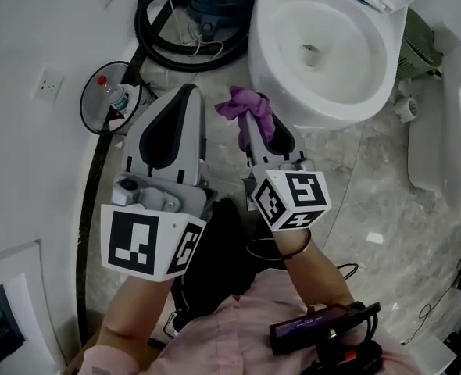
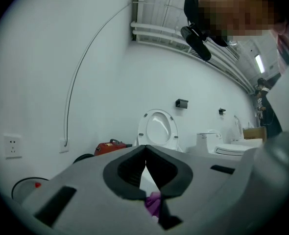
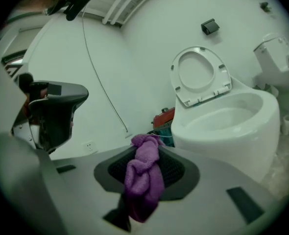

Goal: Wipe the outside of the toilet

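Head view: right gripper (image 1: pixel 250 114) at 12 o'clock of centre, jaws nearly closed and pinching a bunched purple cloth (image 1: pixel 246 104). Toilet (image 1: pixel 271 49) sits at 1 o'clock, seat up, its outer wall just beyond the cloth. I see no contact yet. Left gripper (image 1: pixel 187 91) is beside it at 10 o'clock, hose coil (image 1: pixel 156 41) on the floor at 11.

Left gripper view: jaw tips meet, nothing clamped. The purple scrap at 6 o'clock is the other gripper's cloth, not a hold.

Right gripper view: cloth (image 3: pixel 143 177) is wadded between the pads and trails out toward 6 o'clock. Bowl at 3 o'clock, near.

Risks as I read them:
- The grip is on a lump, not a flat fold. Drag against the porcelain could pull it out.
- The wad stands proud of the tips, so the plastic jaws may scrape the bowl if I press hard.
- The loose tail could catch the rim and wipe the inside instead.
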